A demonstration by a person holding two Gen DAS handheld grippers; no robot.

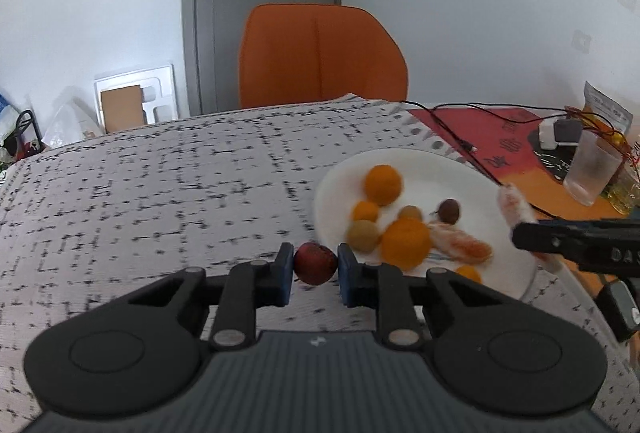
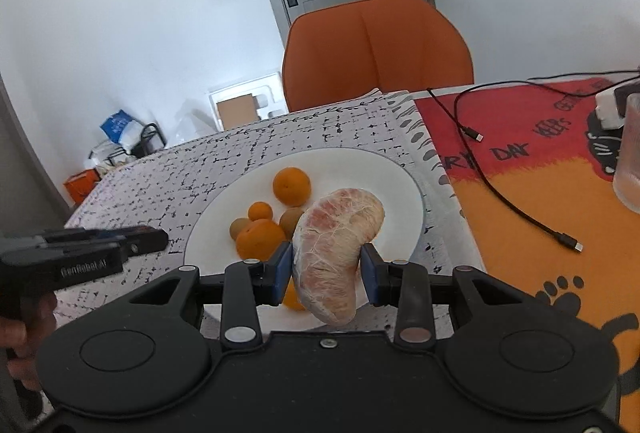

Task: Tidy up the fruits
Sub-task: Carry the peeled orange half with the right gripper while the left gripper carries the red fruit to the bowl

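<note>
My left gripper [image 1: 315, 265] is shut on a small dark red fruit [image 1: 315, 263], held just left of a white plate [image 1: 424, 163]. The plate holds oranges [image 1: 383, 184], brownish round fruits [image 1: 363, 235], a dark round fruit [image 1: 449, 211] and a peeled pomelo segment [image 1: 460, 245]. My right gripper [image 2: 326, 271] is shut on another peeled pomelo segment [image 2: 336, 249], held above the near part of the plate [image 2: 360, 165]. The left gripper's side [image 2: 80, 245] shows at the left of the right wrist view.
The table has a black-and-white patterned cloth [image 1: 160, 185] and a red-orange mat [image 2: 540, 193] at the right with a black cable [image 2: 500, 189] and a clear glass [image 1: 592, 173]. An orange chair [image 1: 320, 53] stands behind the table.
</note>
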